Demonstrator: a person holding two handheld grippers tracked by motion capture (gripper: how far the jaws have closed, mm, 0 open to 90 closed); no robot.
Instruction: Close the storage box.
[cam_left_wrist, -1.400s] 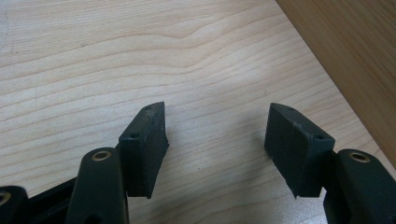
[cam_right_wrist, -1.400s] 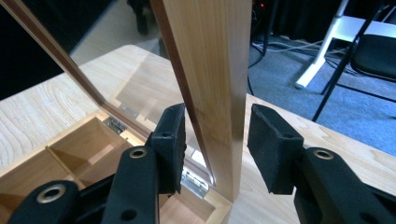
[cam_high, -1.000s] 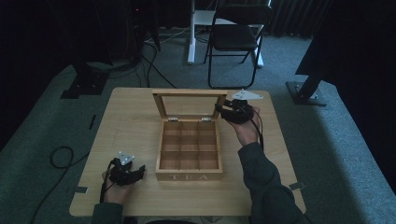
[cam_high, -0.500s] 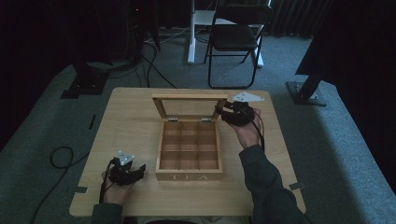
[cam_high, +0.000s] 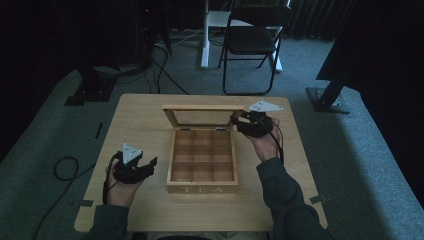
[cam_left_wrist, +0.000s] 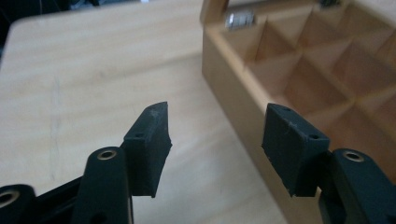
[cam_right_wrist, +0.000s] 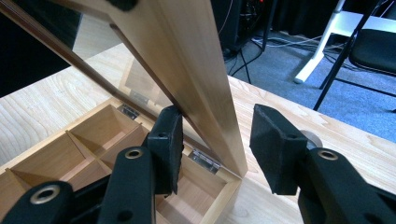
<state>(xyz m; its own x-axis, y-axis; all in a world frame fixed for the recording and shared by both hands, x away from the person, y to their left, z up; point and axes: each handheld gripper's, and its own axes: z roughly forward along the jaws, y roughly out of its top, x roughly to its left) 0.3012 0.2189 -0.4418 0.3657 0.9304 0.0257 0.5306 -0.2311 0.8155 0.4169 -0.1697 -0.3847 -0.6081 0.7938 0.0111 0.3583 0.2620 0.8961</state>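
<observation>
wooden tea box (cam_high: 202, 189) (nine compartments), two grippers

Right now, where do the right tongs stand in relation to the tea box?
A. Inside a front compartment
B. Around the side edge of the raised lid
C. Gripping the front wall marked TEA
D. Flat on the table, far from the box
B: in the right gripper view the lid edge passes between the two jaws of the right tongs, and the high view shows them at the lid's right end on the box.
</observation>
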